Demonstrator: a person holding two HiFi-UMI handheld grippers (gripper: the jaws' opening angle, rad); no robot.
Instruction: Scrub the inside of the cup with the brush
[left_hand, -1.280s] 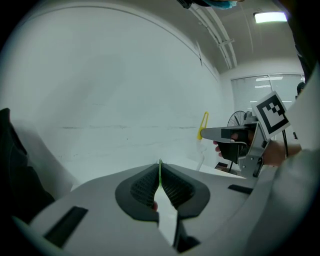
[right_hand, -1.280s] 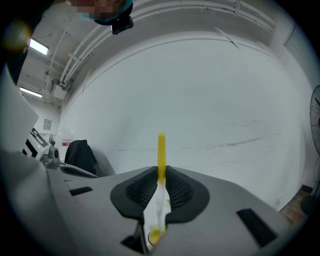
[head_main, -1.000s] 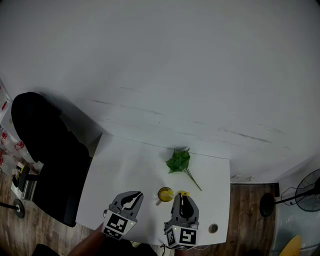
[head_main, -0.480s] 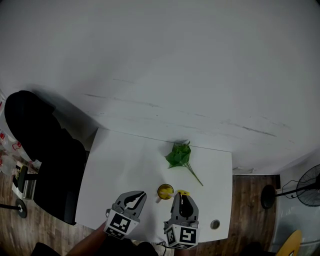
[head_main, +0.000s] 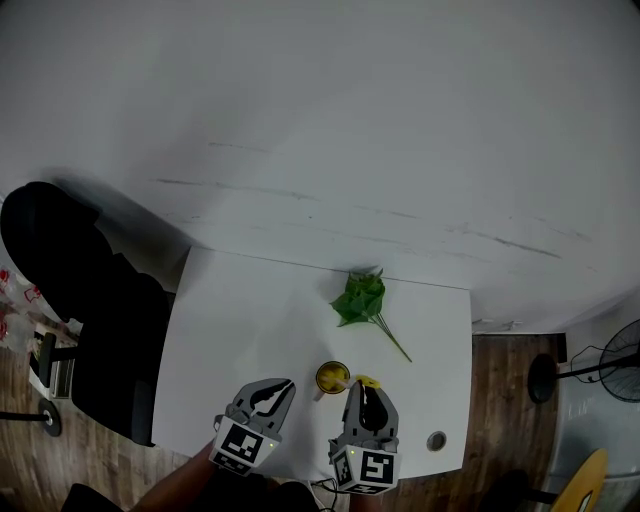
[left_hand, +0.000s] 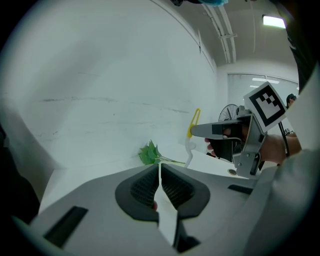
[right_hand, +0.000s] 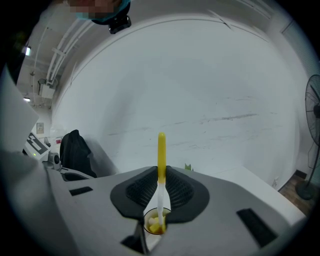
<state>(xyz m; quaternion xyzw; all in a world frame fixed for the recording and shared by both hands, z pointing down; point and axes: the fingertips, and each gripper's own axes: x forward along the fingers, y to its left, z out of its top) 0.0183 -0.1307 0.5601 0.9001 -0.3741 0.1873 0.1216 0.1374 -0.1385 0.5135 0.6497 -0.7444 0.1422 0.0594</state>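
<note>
Two grippers hang over the near edge of the white table (head_main: 230, 320); a black chair (head_main: 70, 300) stands off to the left. The left gripper (head_main: 275, 390) has its jaws pressed together with nothing in them; it sits just left of the cup and does not touch it. The yellow cup (head_main: 332, 377) stands on the table between the two grippers, close to the near edge. The right gripper (head_main: 362, 390) pinches the brush (right_hand: 161, 150) by its stick, about where the yellow part turns white; the soft end is down inside the cup. A green sprig (head_main: 360, 300) lies farther back on the table.

I think the scrubbing is going on now. To do it well, the brush should go round and up and down so it rubs the walls and the bottom; the pinch on the stick should stay tight so it does not slip. Nothing holds the cup, so hard pushes to the side could tip it or slide it; the left gripper could steady it.

Next to one second ago, little changes; the cup, the brush and both grippers keep almost the same places next to each other. The whole head view has slid a bit, so the chair sits more to the left and more of the table shows.
</note>
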